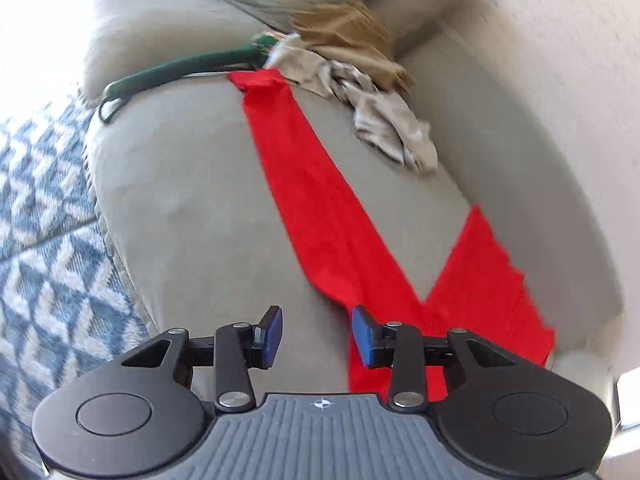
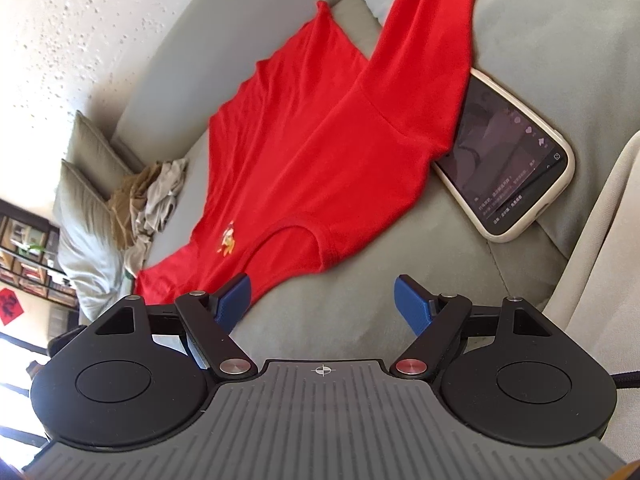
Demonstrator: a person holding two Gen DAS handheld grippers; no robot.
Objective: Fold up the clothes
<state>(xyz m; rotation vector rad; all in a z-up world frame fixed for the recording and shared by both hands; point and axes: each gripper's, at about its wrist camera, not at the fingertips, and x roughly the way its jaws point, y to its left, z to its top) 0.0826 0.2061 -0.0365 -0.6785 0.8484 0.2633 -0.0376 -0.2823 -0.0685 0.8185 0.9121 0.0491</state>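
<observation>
Our left gripper [image 1: 317, 334] hangs above the sofa seat [image 1: 192, 208], jaws partly apart with nothing between them. Just beside its right pad lies a sleeve of the red long-sleeved shirt [image 2: 304, 148]. Our right gripper [image 2: 322, 306] stands wide apart and empty near the collar. The shirt is spread on the seat, 1 sleeve over a phone [image 2: 516, 160]. We judge the folding barely begun: next we must pinch a sleeve and carry it across the body. A pile of beige clothes [image 1: 360, 92] waits beyond.
</observation>
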